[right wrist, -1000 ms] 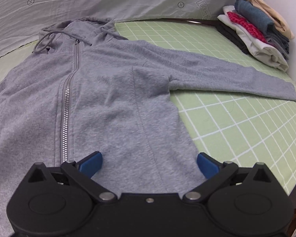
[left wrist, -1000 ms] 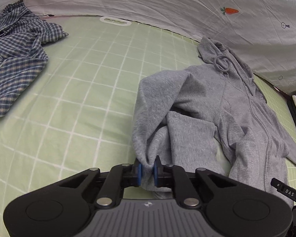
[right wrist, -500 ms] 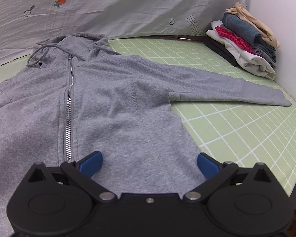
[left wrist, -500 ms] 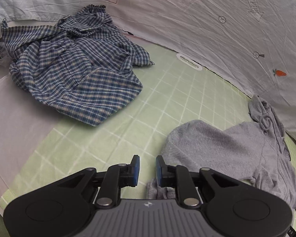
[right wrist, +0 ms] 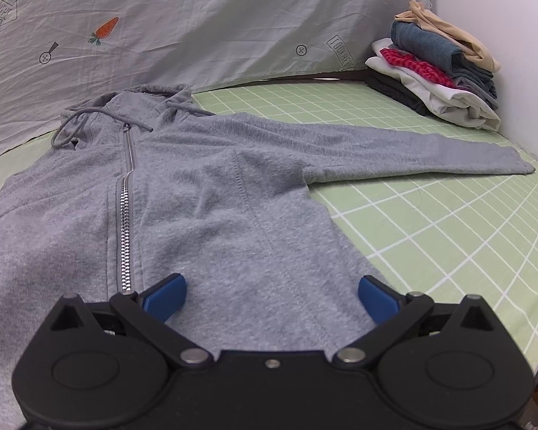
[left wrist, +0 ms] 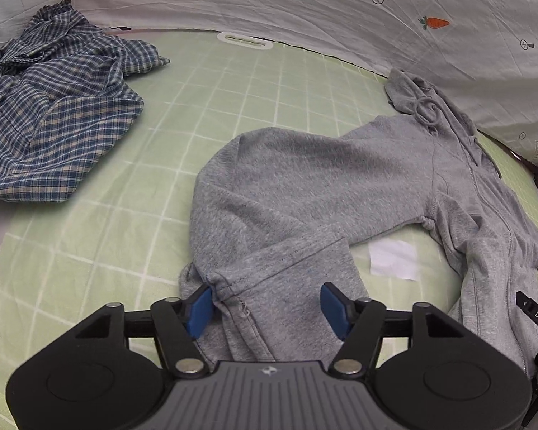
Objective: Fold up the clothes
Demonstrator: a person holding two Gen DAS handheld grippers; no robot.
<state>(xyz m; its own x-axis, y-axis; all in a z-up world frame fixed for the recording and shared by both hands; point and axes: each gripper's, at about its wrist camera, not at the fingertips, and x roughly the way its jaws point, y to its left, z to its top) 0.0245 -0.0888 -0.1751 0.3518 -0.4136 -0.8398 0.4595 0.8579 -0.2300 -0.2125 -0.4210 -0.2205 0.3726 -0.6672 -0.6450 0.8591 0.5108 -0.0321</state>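
Note:
A grey zip hoodie (right wrist: 211,211) lies front up on the green grid mat (right wrist: 430,236). Its one sleeve (right wrist: 394,154) lies straight out to the right. In the left wrist view its other sleeve (left wrist: 287,193) is bent back on itself, the cuff (left wrist: 269,268) lying between my fingers. My left gripper (left wrist: 269,308) is open over that cuff and holds nothing. My right gripper (right wrist: 270,295) is open over the hoodie's bottom hem, right of the zipper (right wrist: 125,222).
A crumpled blue plaid shirt (left wrist: 50,114) lies at the mat's far left. A stack of folded clothes (right wrist: 437,79) sits in the far right corner by the wall. A white printed sheet (right wrist: 197,25) rises behind the mat. A white patch (left wrist: 392,259) shows on the mat.
My left gripper let go of the sleeve cuff and opened wide; the cuff now lies on the mat. The left view swung left, then back. The right gripper stayed open, shifting slightly.

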